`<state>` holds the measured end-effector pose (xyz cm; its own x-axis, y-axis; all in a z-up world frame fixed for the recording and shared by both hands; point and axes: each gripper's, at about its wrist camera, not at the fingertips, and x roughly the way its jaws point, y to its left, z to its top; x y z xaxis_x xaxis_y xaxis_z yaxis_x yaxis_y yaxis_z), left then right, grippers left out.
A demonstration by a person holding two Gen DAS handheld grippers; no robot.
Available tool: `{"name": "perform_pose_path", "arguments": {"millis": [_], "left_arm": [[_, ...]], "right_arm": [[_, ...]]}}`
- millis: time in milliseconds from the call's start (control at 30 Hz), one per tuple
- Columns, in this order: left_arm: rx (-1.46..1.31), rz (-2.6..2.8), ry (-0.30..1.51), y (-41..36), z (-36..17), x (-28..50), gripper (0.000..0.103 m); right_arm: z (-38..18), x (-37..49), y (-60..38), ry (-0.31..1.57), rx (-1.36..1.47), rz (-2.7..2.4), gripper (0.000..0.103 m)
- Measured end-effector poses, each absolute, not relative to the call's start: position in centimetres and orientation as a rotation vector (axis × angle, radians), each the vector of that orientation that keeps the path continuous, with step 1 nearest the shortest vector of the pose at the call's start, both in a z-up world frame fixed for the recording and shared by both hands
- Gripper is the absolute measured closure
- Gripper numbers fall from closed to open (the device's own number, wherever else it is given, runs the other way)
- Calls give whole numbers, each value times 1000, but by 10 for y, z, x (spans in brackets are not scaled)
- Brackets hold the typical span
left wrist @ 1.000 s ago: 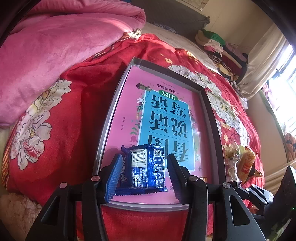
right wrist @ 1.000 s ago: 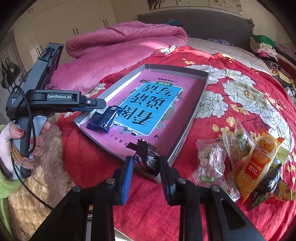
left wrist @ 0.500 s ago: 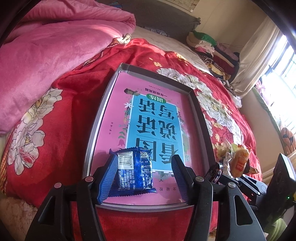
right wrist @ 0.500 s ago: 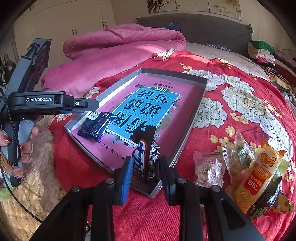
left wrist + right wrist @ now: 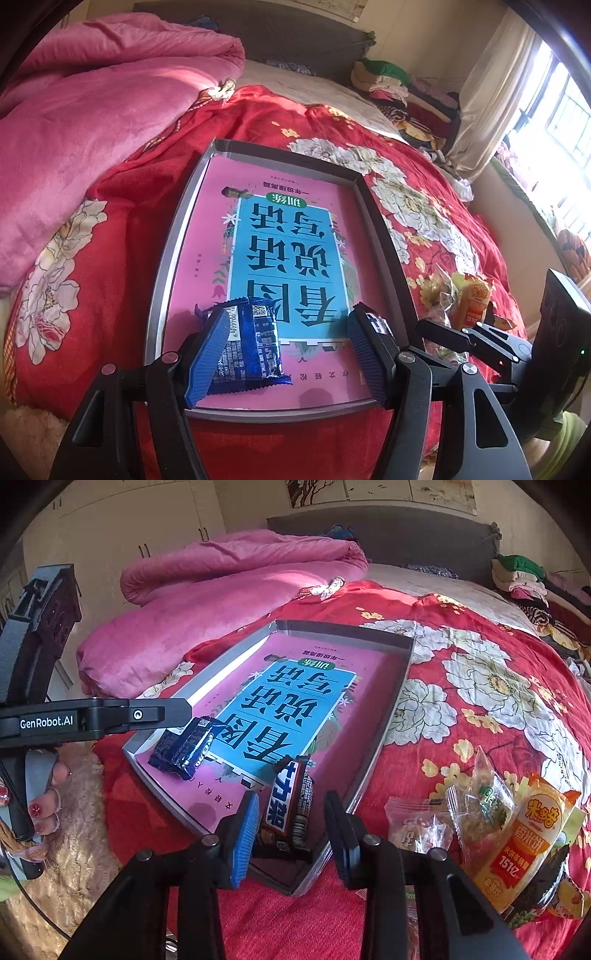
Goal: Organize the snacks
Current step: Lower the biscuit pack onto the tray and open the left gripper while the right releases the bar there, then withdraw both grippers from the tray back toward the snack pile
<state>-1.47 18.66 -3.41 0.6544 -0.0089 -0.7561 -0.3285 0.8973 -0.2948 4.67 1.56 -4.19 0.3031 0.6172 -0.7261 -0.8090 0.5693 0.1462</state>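
Note:
A grey metal tray [image 5: 162, 280] [image 5: 388, 716] lies on the red flowered bedspread with a pink and blue book [image 5: 288, 251] [image 5: 288, 709] inside it. A blue snack packet [image 5: 251, 343] [image 5: 184, 746] lies flat on the book's near left corner. My left gripper [image 5: 288, 354] [image 5: 181, 712] straddles it, jaws opening, the right pad well clear of it. A dark brown bar with white lettering [image 5: 288, 808] leans in the tray's near right corner. My right gripper [image 5: 291, 836] [image 5: 421, 325] is around it, jaws opening, with a gap at the right pad.
Loose snacks lie on the bedspread right of the tray: a yellow-orange cracker pack [image 5: 532, 842] [image 5: 472, 302] and clear packets [image 5: 417, 827]. A pink quilt [image 5: 92, 129] is heaped to the left. Folded clothes [image 5: 399, 85] sit at the far end. A hand [image 5: 40, 812] holds the left gripper.
The left jaws spread off the blue packet and drew back slightly. The right gripper carried the dark bar over the tray's corner, then its jaws widened and the bar leans there.

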Motion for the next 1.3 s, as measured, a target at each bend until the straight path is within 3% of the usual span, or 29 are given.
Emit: {"name": "perform_pose_path", "arguments": {"millis": [133,533,1300], "left_arm": [[-417,196,834,183,-31,-14,29],[-401,187,772,164,-11,-18,24],[-366,83,780,113,11,-13,23]], "right_arm": [[-34,51,7,811,-234,942,56],[-6,63,-29,737,-151,880,47],[24,62,-82,643,-100,799,39]]}}
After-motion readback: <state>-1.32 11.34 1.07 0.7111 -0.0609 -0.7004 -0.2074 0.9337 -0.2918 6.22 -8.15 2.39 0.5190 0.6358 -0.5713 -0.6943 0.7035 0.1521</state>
